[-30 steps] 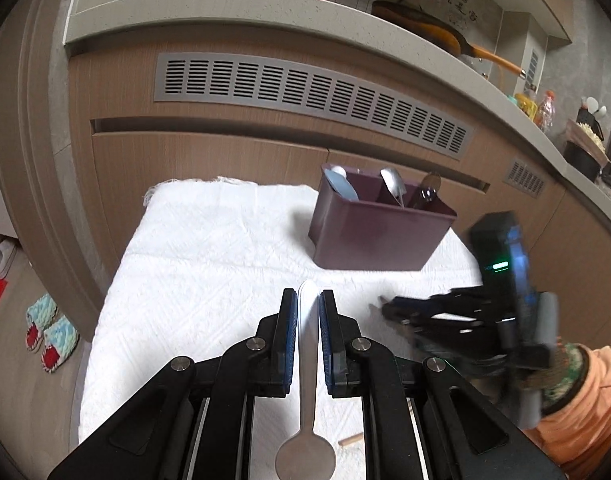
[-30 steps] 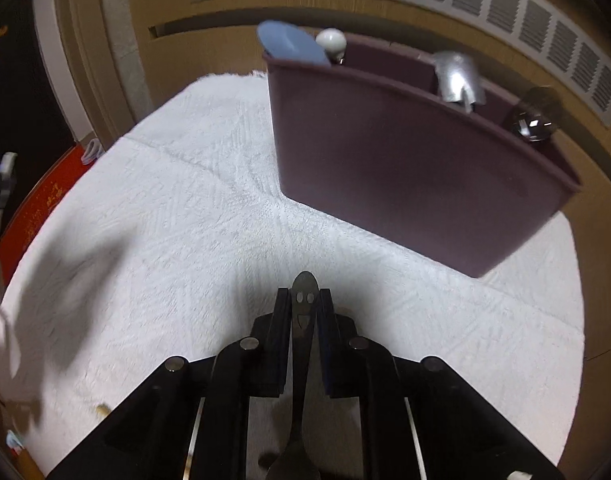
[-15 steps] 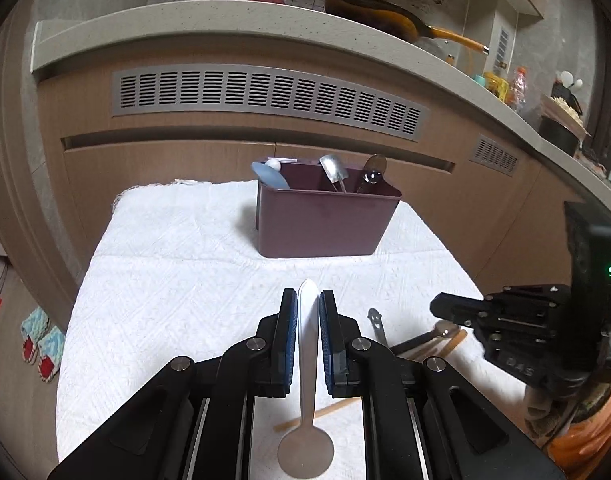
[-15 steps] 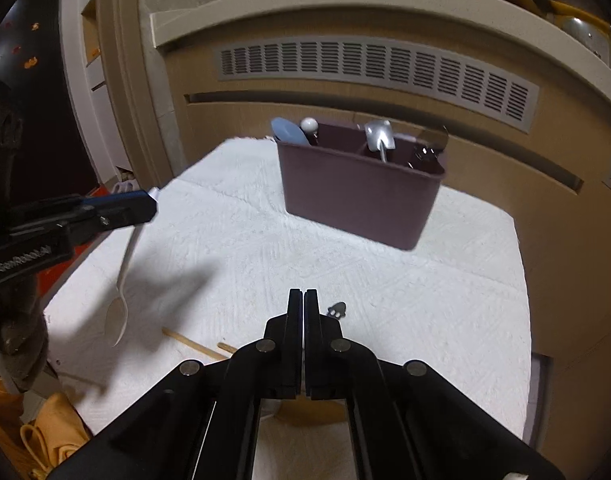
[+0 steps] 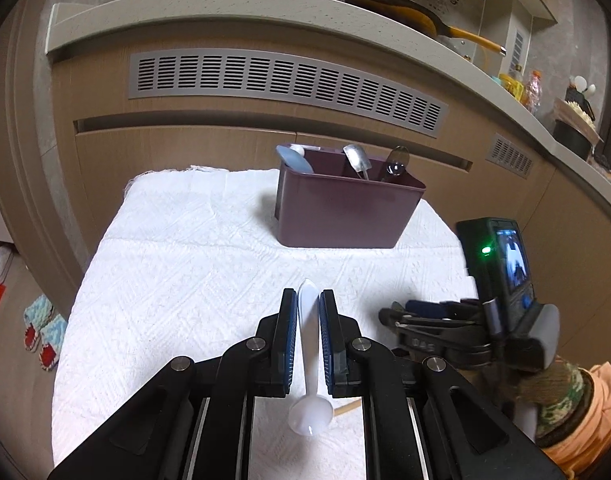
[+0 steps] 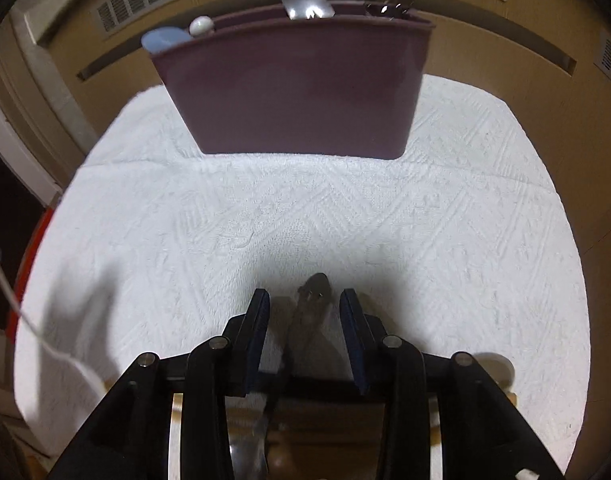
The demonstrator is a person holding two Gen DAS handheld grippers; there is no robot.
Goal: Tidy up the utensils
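Left tongs (image 5: 308, 308) clamp the white plastic spoon (image 5: 308, 364) by its handle, bowl hanging low, lower centre of frame. Right tongs (image 6: 304, 308) have just been opening; dark metal utensil handle (image 6: 310, 308) lies between the parted pads on the white-towelled worktop (image 6: 445, 232). Maroon plastic utensil caddy (image 6: 293, 96) sits upper centre.

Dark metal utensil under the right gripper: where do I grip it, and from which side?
Take the dark metal utensil by its handle near the rounded tip, from above, with the right gripper. It lies flat on the white cloth, handle in line with the fingers, so they close across its narrow width. The jaws have just been opening and straddle it untouched.
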